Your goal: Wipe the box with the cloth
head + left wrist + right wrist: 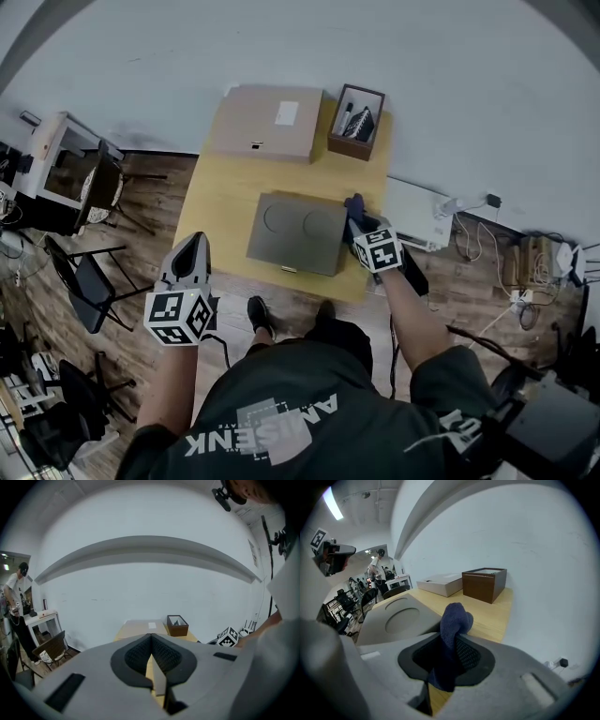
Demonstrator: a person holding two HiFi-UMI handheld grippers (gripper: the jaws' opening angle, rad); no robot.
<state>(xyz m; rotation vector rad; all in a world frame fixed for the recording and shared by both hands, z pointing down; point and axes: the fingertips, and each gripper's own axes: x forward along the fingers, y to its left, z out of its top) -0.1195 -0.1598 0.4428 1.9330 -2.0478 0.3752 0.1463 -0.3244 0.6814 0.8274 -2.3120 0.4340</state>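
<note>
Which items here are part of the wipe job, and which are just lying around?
Job:
- blue cloth, clamped in the right gripper
- grey box beside it, probably the one to wipe

Lying about:
- left gripper, shut, empty
- tan flat box and brown open box at the far end of the table
- chairs on the floor

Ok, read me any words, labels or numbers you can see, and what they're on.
"AMISENK", roughly: upside down on the person's shirt.
White label on the flat box: too small to read.
Marker cubes: square patterns only, no words.
</note>
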